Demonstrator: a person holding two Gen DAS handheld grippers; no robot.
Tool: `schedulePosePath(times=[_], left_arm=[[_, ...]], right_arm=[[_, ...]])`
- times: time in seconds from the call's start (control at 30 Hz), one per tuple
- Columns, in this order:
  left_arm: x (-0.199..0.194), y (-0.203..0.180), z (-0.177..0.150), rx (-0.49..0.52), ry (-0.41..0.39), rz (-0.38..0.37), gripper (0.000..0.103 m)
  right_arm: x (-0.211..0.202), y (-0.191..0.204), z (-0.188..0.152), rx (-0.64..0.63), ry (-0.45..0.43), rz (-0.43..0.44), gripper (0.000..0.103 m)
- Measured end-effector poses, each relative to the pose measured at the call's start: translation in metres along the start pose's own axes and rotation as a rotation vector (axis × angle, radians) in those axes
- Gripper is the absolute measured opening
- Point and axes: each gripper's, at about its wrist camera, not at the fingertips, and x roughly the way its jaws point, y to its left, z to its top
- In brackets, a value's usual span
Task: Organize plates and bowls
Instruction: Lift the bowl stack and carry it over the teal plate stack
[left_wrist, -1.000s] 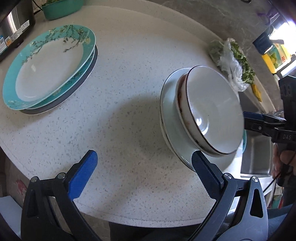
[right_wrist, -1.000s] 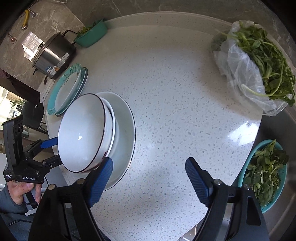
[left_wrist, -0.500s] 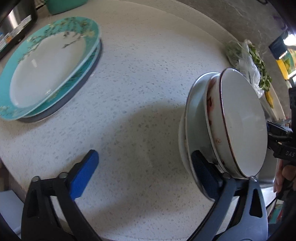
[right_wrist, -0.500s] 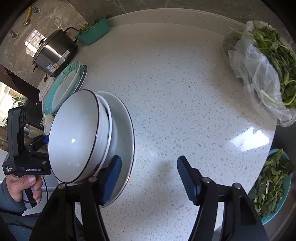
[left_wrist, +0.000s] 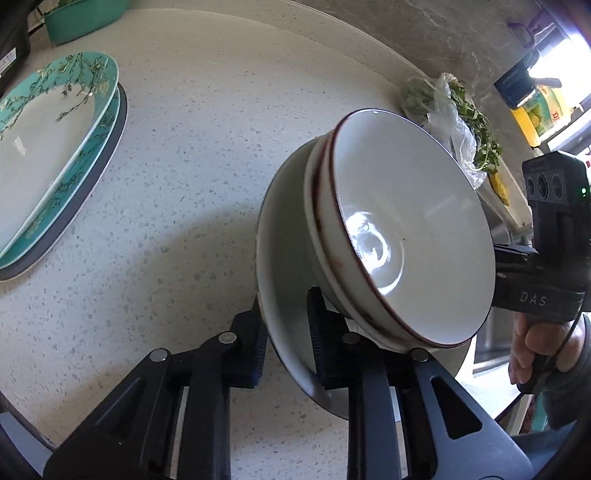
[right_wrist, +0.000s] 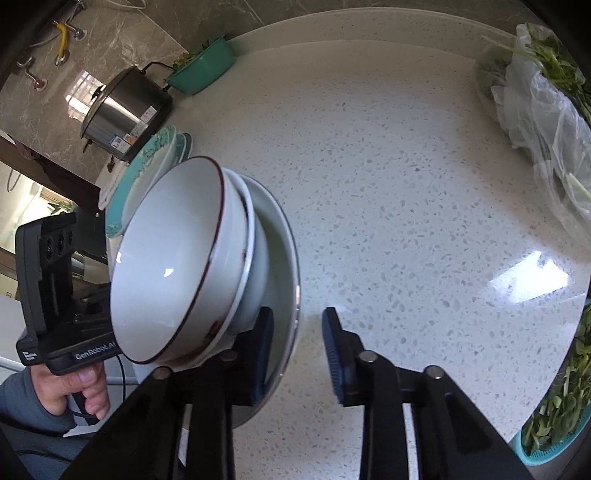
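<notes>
A white plate (left_wrist: 284, 258) carries two nested white bowls (left_wrist: 406, 236) with dark red rims. My left gripper (left_wrist: 286, 332) is shut on the plate's near rim, one pad on each face. In the right wrist view the same plate (right_wrist: 284, 258) and bowls (right_wrist: 177, 266) stand between my right gripper's (right_wrist: 297, 354) pads; the left pad is at the plate's inner face, the right pad stands apart from the rim. A stack of teal floral plates (left_wrist: 48, 147) lies at the far left of the counter, and shows in the right wrist view (right_wrist: 147, 162) behind the bowls.
A bag of greens (right_wrist: 539, 122) lies at the counter's far right, a teal basket of greens (right_wrist: 561, 406) beyond the right edge. A steel cooker (right_wrist: 122, 110) and a teal basin (right_wrist: 203, 70) stand at the back. The speckled white counter (right_wrist: 388, 184) is round-edged.
My left gripper has shut on the plate's rim; it was wide open before. My right gripper's jaws have narrowed around the opposite rim. The plate and bowls look nearer and more tilted in both views.
</notes>
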Motion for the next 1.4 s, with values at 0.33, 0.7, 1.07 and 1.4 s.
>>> schedulePosePath(times=[0.33,0.7,1.07,1.4], left_arm=[[-0.005,-0.011,0.004,0.032,-0.034,0.056,0.017],[-0.016,-0.014,0.001,0.054,-0.043,0.1,0.015],[-0.064,-0.017,0.004,0.073,-0.097,0.121,0.015],[-0.15,0.042,0.023,0.068,-0.139,0.154,0.015]], right_arm=[[0.003,0.005,0.004,-0.005,0.003,-0.002,0.019],[0.004,0.009,-0.003,0.009,-0.01,-0.02,0.018],[-0.018,0.036,0.003,-0.013,-0.049,-0.02,0.018],[-0.022,0.121,0.046,-0.082,-0.103,0.002,0.018]])
